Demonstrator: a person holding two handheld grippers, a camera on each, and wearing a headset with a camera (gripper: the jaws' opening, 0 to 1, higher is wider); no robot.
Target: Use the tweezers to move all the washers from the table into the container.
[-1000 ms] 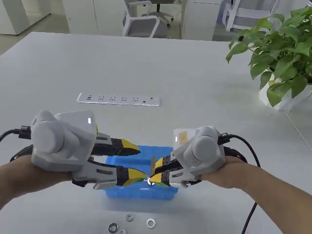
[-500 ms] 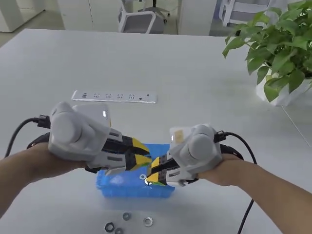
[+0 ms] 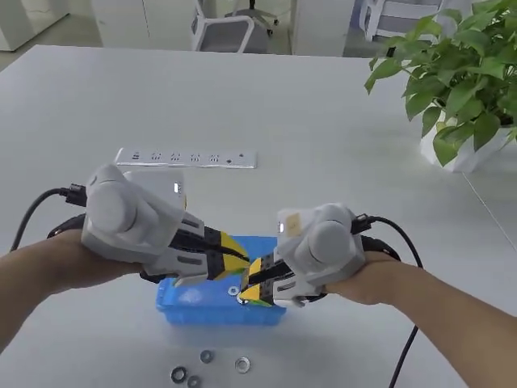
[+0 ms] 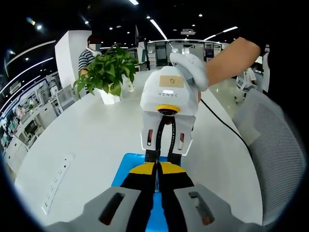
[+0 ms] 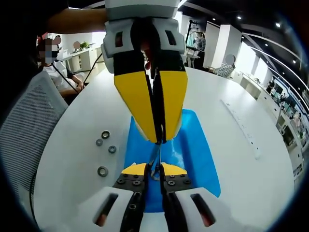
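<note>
A shallow blue container [image 3: 190, 311] sits on the white table under both grippers. My right gripper [image 3: 249, 293] is shut on thin metal tweezers [image 5: 157, 153], which reach forward over the container [image 5: 198, 154]. My left gripper [image 3: 242, 260] is shut, and its yellow tips meet the far end of the tweezers from the opposite side. A small washer [image 3: 234, 289] shows over the container between the two tips; whether it is held is unclear. Several loose washers [image 3: 241, 365] lie on the table in front of the container, and appear left of it in the right gripper view [image 5: 102, 171].
A white power strip [image 3: 187, 158] lies farther back on the table. A potted plant [image 3: 456, 89] stands at the right rear. Office chairs stand beyond the table's far edge. A black cable [image 3: 404, 242] trails from the right gripper.
The left gripper's jaws, apart a second ago, have shut. It has moved right until its tips meet the right gripper's over the container.
</note>
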